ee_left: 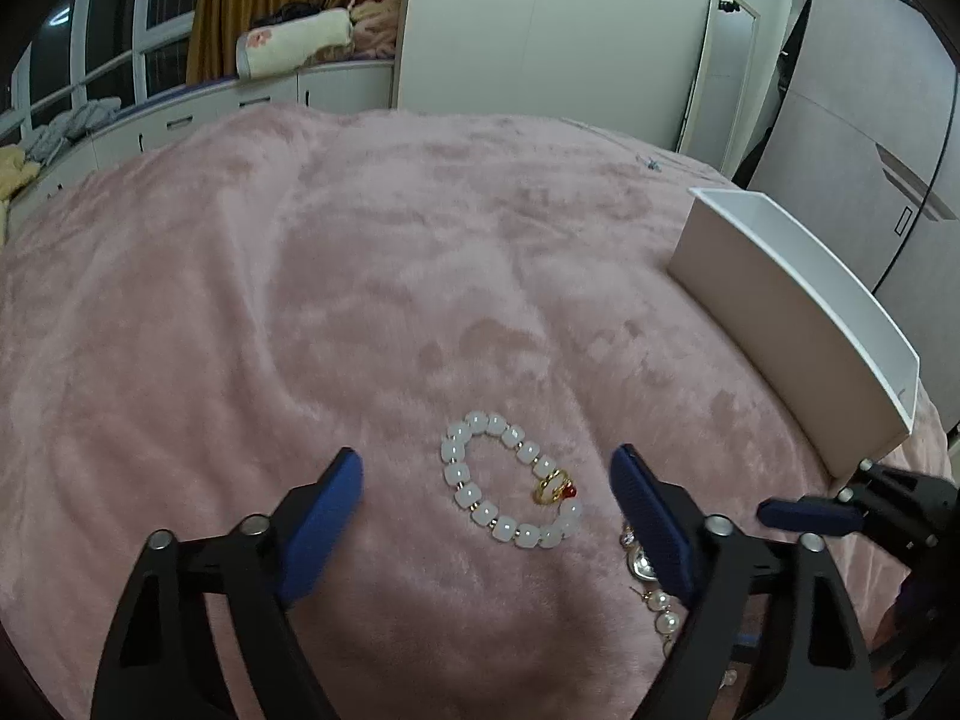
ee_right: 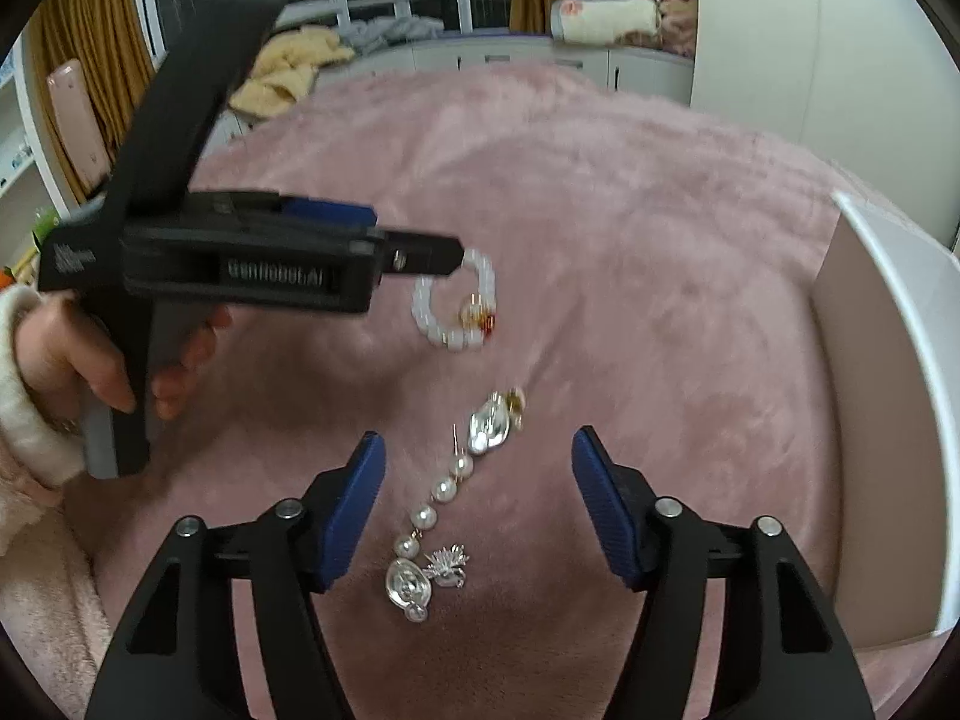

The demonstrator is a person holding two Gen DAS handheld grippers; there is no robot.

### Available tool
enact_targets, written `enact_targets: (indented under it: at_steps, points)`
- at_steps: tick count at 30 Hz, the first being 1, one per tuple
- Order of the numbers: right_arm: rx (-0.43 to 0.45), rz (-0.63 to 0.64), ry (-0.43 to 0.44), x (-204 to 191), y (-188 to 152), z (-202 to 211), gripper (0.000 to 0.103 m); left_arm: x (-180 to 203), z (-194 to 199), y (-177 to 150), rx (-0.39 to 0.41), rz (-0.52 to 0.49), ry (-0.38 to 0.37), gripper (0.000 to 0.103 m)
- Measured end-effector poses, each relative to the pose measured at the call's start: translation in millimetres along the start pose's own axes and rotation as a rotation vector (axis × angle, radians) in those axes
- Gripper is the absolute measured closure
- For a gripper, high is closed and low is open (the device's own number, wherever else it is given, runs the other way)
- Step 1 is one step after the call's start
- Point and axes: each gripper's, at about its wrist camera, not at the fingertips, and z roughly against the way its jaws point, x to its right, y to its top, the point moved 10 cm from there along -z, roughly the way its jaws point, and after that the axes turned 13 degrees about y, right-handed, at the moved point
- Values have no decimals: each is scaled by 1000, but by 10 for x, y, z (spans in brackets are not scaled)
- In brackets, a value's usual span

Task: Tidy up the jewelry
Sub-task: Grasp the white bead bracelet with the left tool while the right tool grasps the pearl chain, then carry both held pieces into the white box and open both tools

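Note:
A white bead bracelet (ee_left: 456, 471) with a gold ring and a red bead lies on the pink blanket (ee_left: 360, 276). My left gripper (ee_left: 487, 461) hovers over it, jaws open on either side and not touching the beads. A pearl and silver earring strand (ee_right: 444, 489) lies between the open jaws of my right gripper (ee_right: 480, 441), the pads clear of it. A small silver flower piece (ee_right: 447, 564) sits beside the strand's near end. The bracelet (ee_right: 429, 312) lies further off in the right wrist view, partly behind the left tool's black body (ee_right: 240, 264).
A white open box (ee_left: 780, 312) stands on the blanket to the right, close to the jewelry; its wall (ee_right: 888, 390) fills the right edge of the right wrist view. A hand (ee_right: 72, 354) in a cream sleeve holds the left tool. Cabinets and windows stand beyond the bed.

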Motion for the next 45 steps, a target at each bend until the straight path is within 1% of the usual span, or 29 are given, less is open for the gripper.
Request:
enact_targets:
  at_steps: [4,7,9,11,12,14,15,18,19,20,21,22,23,25,31,37,40,45]
  points:
    - [-36,-22,-3,26,-109,-151,45,0,-107,-56,-26,1,-4,27]
    - [-77,-24,-3,14,-208,-261,52,9,-171,-108,-39,-10,-3,30]
    - [-90,-18,-14,6,-249,-316,52,14,-205,-134,-44,-17,-2,31]
    - [-96,-37,-8,25,-255,-345,53,2,-244,-161,-51,-23,4,35]
    - [-98,-50,2,28,-258,-356,54,-8,-258,-168,-54,-23,6,39]
    - [-105,-68,23,16,-256,-370,65,-27,-287,-182,-59,-26,14,45]
    - [-111,-67,28,3,-258,-374,68,-36,-295,-187,-61,-30,19,51]
    - [-132,-58,45,-55,-259,-392,80,-54,-308,-194,-66,-39,27,57]
    - [-136,-60,58,-77,-251,-398,88,-48,-308,-194,-67,-43,27,63]
    - [-137,-62,69,-105,-248,-401,91,-49,-312,-193,-68,-47,31,67]
    - [-137,-62,66,-109,-244,-408,91,-46,-317,-193,-71,-50,32,74]
    - [-136,-68,68,-107,-242,-407,91,-39,-319,-194,-77,-48,23,77]
    - [-132,-84,77,-106,-244,-398,91,-36,-317,-200,-80,-47,18,79]
    - [-121,-114,100,-94,-238,-371,91,-19,-313,-205,-89,-53,9,86]
    - [-84,-130,145,-201,-184,-264,91,7,-242,-198,-93,-41,-9,88]
    - [-37,-116,183,-337,-72,-106,91,4,-55,-120,-64,-35,-2,88]
    - [-7,-108,190,-372,23,-11,91,22,84,-46,-49,-34,-10,88]
    - [57,-84,182,-408,181,278,91,118,337,97,-9,-73,-14,88]
